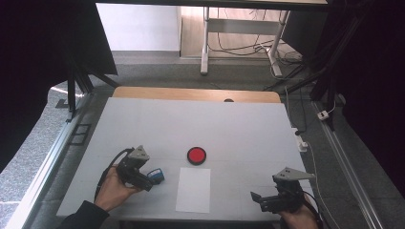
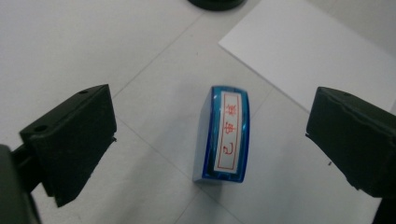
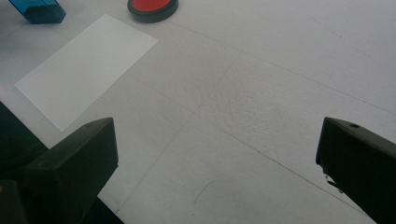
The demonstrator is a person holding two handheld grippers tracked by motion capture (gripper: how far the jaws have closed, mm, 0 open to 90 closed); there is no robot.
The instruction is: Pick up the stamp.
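Left gripper [image 2: 210, 135]: jaws spread wide, holding nothing; poised over the stamp with one jaw on either side and clear table between each jaw and the stamp. In the high view [image 1: 143, 177] it sits at the near left of the table, held by the person's left hand [image 1: 116, 190].

Stamp [image 2: 224, 134]: blue, translucent body, lying on its side on the table, a white label with red characters facing up; its long axis runs roughly along the line of the jaws. Judged the next thing to be gripped, since the jaws bracket it.

Right gripper [image 3: 215, 163]: jaws wide apart, empty, over bare table at the near right corner [image 1: 267, 199]; well apart from everything else, judged to be waiting.

Paper sheet [image 1: 193, 189]: white, flat, near the front edge, between the two grippers and just beside the stamp; probably the surface meant to take the print.

Ink pad [image 1: 197, 155]: round, black rim, red centre, lid off, just beyond the paper's far edge.

Table [image 1: 239, 124]: white top, otherwise bare.

Obstructions: none between stamp, pad and paper; the paper's corner lies near the left gripper's outer jaw.

Surroundings: floor cables and desk legs beyond the table; dark curtains at the sides.
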